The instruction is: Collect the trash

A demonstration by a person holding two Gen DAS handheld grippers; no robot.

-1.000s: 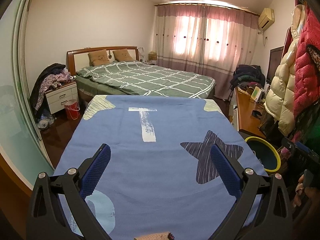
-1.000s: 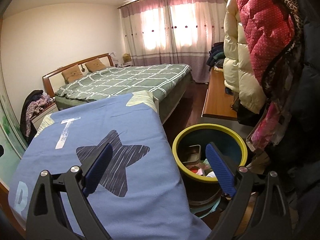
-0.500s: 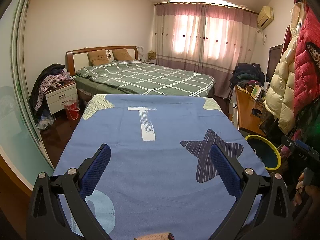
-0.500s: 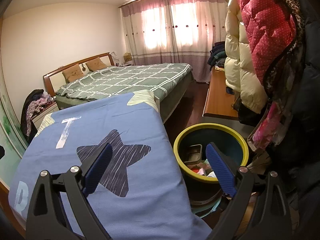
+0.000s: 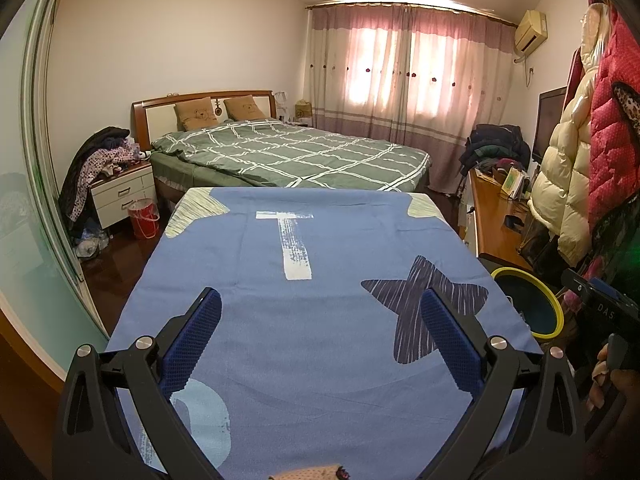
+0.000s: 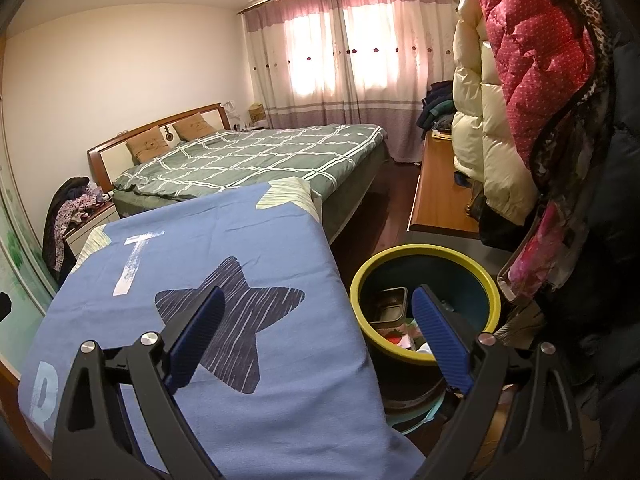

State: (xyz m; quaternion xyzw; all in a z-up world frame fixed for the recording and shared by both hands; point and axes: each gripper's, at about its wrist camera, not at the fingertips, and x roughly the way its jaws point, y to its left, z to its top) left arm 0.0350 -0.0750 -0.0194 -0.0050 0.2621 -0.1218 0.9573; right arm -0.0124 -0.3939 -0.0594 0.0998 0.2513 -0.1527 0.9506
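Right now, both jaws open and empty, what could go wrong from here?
1. The yellow-rimmed bin sits tight against the blue cloth edge; the right gripper could snag fabric if it dips in.
2. Hanging coats crowd the bin's right side, likely to brush that gripper.
3. The left gripper faces bare cloth: no trash visible to grasp.

The bin is half blocked by the right gripper's finger, so the stuff inside is just a dark tray and some colourful scraps I can't make out. From the left side the bin's inside is dark. Something knitted gets cut off at the bottom edge.
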